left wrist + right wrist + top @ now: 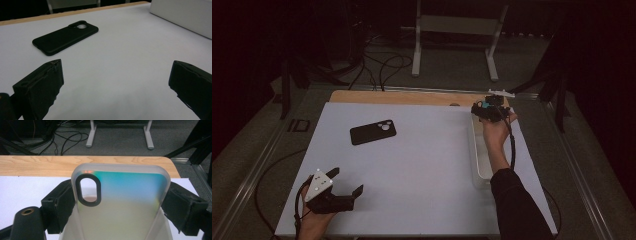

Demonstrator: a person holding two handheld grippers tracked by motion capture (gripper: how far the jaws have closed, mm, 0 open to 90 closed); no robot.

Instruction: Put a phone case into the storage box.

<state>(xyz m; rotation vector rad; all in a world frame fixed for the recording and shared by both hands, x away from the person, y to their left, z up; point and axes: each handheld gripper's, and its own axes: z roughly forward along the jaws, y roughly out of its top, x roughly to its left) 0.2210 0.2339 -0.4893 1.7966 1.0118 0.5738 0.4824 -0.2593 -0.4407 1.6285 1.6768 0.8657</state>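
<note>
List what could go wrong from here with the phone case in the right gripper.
1. The right gripper pinches the translucent phone case only by its two side edges; smooth plastic could slip or flex out of the jaws.
2. It is held above the white bin near the table's far edge, so a drop might miss the bin.
3. The left gripper is open and far from the black phone case, too far to help.

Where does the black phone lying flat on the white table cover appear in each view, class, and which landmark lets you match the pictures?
High view: the black phone lies left of centre on the white table cover.
Left gripper view: it sits upper left, beyond the open left tool.
Right gripper view: not in it.
Shared landmark: the wooden table edge, also at and.
</note>
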